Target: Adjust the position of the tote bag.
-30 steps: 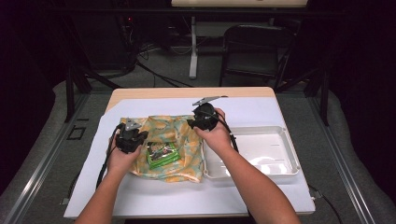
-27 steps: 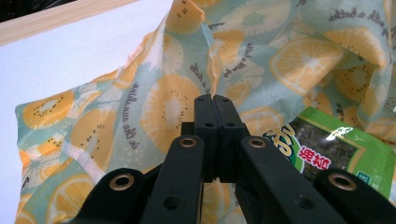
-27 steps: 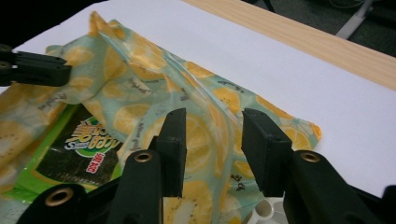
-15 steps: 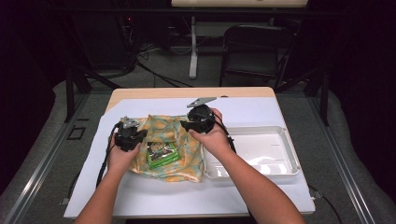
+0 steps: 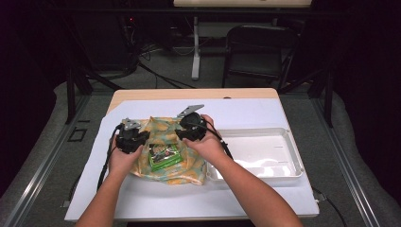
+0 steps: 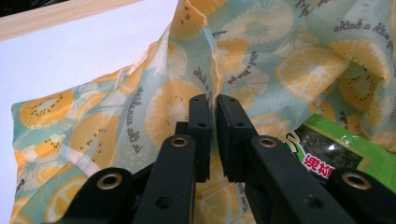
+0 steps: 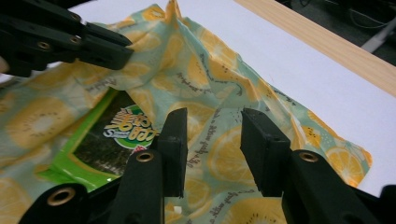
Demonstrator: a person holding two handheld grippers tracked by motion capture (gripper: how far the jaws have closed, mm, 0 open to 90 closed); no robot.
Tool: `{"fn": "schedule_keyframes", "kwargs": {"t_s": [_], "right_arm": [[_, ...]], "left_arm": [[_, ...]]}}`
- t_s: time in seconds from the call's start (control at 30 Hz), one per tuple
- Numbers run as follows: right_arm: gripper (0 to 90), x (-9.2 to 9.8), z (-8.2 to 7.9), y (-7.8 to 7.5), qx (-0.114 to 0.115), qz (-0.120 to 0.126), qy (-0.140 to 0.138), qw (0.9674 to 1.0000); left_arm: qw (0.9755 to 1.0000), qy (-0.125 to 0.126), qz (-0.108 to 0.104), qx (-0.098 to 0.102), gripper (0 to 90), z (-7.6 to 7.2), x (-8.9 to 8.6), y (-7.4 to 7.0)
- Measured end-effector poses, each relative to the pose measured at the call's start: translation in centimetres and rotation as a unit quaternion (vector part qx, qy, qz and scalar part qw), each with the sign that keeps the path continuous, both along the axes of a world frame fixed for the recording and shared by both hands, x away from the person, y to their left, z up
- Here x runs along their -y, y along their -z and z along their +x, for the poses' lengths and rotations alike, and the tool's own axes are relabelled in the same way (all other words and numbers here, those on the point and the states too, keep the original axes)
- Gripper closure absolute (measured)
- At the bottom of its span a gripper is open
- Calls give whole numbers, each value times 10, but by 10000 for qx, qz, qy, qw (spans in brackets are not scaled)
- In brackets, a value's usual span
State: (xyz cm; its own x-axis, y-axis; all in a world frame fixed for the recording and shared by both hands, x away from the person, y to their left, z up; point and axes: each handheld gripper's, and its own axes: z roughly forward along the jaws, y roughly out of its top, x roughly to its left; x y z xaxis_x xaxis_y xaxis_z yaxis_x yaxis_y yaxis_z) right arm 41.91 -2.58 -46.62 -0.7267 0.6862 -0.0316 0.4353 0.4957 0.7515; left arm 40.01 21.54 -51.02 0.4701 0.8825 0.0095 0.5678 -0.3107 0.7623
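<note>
Fruit-print cloth bag (image 5: 170, 156) lies crumpled on the white sheet (image 5: 142, 203) covering the desk (image 5: 142, 94), left of centre, near the person's side. Yellow citrus slices on pale green, with lines of script; same bag in the left gripper view (image 6: 280, 56) and the right gripper view (image 7: 224, 88). A green snack packet (image 5: 163, 155) sits on top of the bag in the middle, partly tucked under a fold; seen too at the right edge of the left gripper view (image 6: 341, 149) and at lower left in the right gripper view (image 7: 107, 140). Left gripper (image 5: 130, 137) is at the bag's left edge, hand (image 5: 124, 158) behind it. Its jaws have just been opening: a narrow gap only, and a raised ridge of the fabric runs up between the tips (image 6: 213, 100); can't tell if the pads still press on it. Right gripper (image 5: 191, 128) is over the bag's far right part, hand (image 5: 205, 144) behind it. Its jaws stand about half open above the fabric (image 7: 214, 119), nothing gripped between them. The left gripper also shows at upper left in the right gripper view (image 7: 65, 42). A white tray (image 5: 288, 165) sits just right of the bag, touching its edge.
</note>
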Motion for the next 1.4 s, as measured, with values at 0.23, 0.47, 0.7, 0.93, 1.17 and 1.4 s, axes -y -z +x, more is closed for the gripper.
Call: {"fn": "schedule_keyframes", "kwargs": {"t_s": [0.23,0.47,0.7,0.93,1.17,1.4], "right_arm": [[576,-8,5,12,-116,-148,35,9998],[558,-12,10,21,-220,-312,59,9993],[614,-11,17,29,-320,-375,174,9986],[648,-11,24,36,-354,-445,261,9980],[656,-10,30,42,-399,-440,335,9977],[653,-11,32,46,-418,-432,345,9976]], "left_arm": [[9999,-10,-74,86,730,-3,-1,-3],[9998,-79,-83,143,636,-8,-2,-8],[9997,-52,-146,206,594,-13,-2,-11],[9999,13,-64,160,587,-17,-1,-10],[9999,56,1,116,570,-20,-1,-9],[9999,63,91,41,565,-22,-3,-4]]}}
